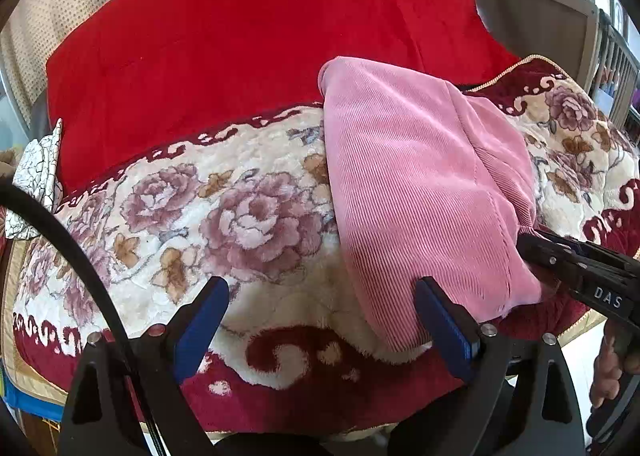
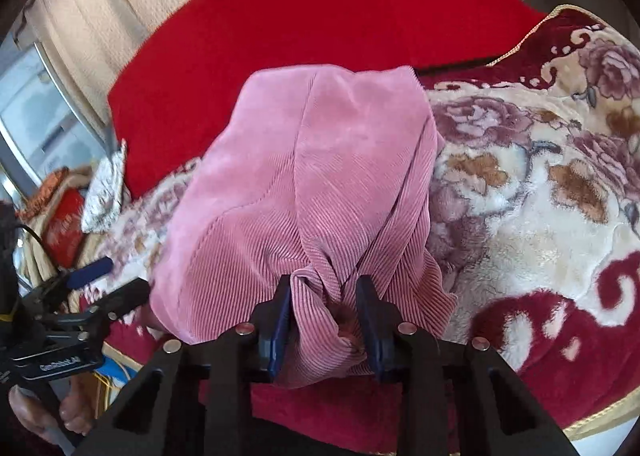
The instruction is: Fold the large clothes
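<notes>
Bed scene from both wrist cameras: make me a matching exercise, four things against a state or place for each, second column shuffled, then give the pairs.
Column one:
1. pink corduroy garment
2. left gripper
3. right gripper
4. red quilt

Column two:
A. jaws apart, nothing between them
B. spread behind the floral blanket
C. closed on a bunched fold of fabric
D. lying lengthwise on the blanket, near edge gathered

Pairs: 1-D, 2-A, 3-C, 4-B
</notes>
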Action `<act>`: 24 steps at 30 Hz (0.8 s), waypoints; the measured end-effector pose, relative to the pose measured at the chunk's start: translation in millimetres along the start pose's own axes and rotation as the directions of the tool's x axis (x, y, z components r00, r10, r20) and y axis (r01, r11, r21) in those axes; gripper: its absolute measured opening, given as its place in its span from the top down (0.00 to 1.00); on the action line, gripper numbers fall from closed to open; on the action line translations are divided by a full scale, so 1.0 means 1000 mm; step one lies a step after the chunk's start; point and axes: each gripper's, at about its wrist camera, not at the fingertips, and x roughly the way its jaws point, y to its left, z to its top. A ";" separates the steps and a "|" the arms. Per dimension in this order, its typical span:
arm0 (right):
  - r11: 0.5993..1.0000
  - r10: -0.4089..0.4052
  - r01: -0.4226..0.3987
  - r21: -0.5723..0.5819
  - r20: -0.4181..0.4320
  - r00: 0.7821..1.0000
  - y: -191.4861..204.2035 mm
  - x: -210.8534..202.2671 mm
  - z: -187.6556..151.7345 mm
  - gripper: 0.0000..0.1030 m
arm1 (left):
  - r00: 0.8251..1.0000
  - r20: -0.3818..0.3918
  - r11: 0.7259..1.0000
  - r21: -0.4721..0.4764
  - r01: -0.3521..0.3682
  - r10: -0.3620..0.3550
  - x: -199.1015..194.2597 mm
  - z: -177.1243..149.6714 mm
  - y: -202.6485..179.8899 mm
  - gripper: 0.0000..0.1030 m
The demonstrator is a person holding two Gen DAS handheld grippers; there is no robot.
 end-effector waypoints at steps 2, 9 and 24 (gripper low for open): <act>1.000 -0.008 0.008 -0.021 -0.005 1.000 0.001 0.000 0.002 0.65 | 1.000 0.000 1.000 -0.001 -0.002 0.002 0.002 0.001 0.000 0.08; 1.000 0.014 -0.014 0.004 0.004 1.000 -0.006 0.000 0.000 0.61 | 1.000 0.014 1.000 0.010 -0.008 0.008 0.003 0.000 -0.002 0.08; 0.998 0.047 -0.047 0.036 0.011 0.999 -0.011 0.000 -0.005 0.58 | 0.998 0.058 0.997 -0.073 0.016 -0.012 -0.010 0.028 0.022 0.08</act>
